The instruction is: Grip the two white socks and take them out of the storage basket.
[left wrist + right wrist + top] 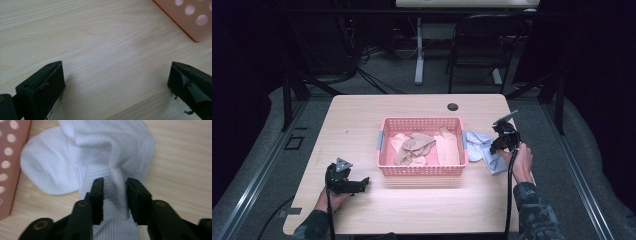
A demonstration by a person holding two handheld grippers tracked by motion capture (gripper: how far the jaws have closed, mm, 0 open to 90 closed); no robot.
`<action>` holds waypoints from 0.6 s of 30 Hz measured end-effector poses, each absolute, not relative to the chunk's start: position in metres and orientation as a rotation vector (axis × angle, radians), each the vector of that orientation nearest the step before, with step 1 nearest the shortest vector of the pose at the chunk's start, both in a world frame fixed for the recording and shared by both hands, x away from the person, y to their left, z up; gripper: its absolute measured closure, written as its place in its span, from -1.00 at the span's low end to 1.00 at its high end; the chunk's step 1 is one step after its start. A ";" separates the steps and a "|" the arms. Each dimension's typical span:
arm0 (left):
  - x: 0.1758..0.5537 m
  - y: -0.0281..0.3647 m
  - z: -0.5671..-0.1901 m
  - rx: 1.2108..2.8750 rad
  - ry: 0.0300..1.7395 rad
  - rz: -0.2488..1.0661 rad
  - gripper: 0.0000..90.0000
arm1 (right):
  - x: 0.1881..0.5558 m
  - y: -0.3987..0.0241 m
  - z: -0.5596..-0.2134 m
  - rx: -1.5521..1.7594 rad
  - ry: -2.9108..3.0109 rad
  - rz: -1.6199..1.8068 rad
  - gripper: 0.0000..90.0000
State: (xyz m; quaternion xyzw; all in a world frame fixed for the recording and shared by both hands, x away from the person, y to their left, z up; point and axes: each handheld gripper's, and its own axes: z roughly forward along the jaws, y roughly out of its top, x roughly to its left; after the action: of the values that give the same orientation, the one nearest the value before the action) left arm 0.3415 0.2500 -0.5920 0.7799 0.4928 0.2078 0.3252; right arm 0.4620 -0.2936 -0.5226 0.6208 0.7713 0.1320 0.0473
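Gripping a fold of the sock (100, 152) at the basket's (422, 171) 3 o'clock, my right gripper (114, 195) should lift slowly; the left gripper (115, 85) idles agape.

Left gripper (116, 80): its two black jaws are rising from the bottom corners, standing wide apart with nothing between them.
Jaw pads: the inner faces are looking worn, with small black shreds hanging off the edges.
Desk (100, 45): pale wood grain is running across the surface below the jaws, and the jaws are casting soft shadows on it.
Basket (192, 23): a pink corner with round holes is showing at the upper right, sitting on the desk, well apart from the jaws.
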 end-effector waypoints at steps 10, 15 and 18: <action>0.341 0.250 -0.592 2.044 1.292 0.545 -0.98 | 0.441 -0.289 -0.493 1.742 2.367 0.495 -0.57; 0.341 0.250 -0.592 2.044 1.292 0.545 -0.98 | 0.425 -0.290 -0.482 1.709 2.371 0.526 -0.93; 0.341 0.250 -0.592 2.044 1.292 0.545 -0.98 | 0.412 -0.292 -0.479 1.674 2.393 0.530 -1.00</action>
State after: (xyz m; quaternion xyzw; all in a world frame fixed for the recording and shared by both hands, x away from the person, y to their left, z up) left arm 0.3415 0.2500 -0.5920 0.7798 0.4928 0.2079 0.3252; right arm 0.4122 -0.2923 -0.4795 0.5618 0.8032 0.1780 0.0866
